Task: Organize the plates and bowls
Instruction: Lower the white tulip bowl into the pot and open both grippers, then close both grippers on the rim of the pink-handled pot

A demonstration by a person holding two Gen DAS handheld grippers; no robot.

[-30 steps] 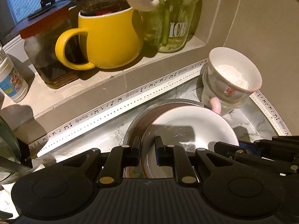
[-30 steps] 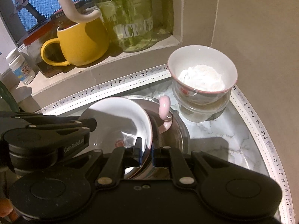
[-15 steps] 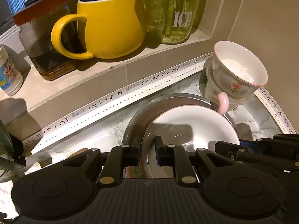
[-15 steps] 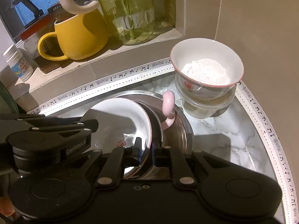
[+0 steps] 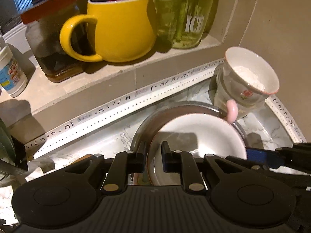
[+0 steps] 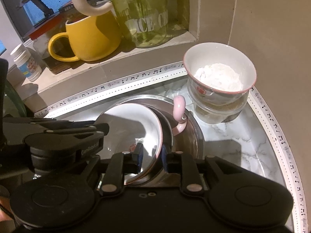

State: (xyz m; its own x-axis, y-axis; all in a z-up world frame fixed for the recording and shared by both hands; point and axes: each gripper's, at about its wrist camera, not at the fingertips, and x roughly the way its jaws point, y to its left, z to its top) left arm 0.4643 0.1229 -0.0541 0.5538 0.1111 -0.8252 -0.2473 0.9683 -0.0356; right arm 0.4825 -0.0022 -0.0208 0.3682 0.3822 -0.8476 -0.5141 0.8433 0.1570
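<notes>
White plate (image 5: 198,136), pink-rimmed, sits tilted inside a steel bowl (image 5: 155,116) on the marble bench (image 6: 243,145). Left claw (image 5: 154,153) is pinched on the plate's left rim. Right claw (image 6: 151,155) straddles the opposite rim, its jaws opening with the edge between them. Farther right, a flour-filled cup (image 6: 219,73) rests on a glass jar (image 6: 217,108).
</notes>
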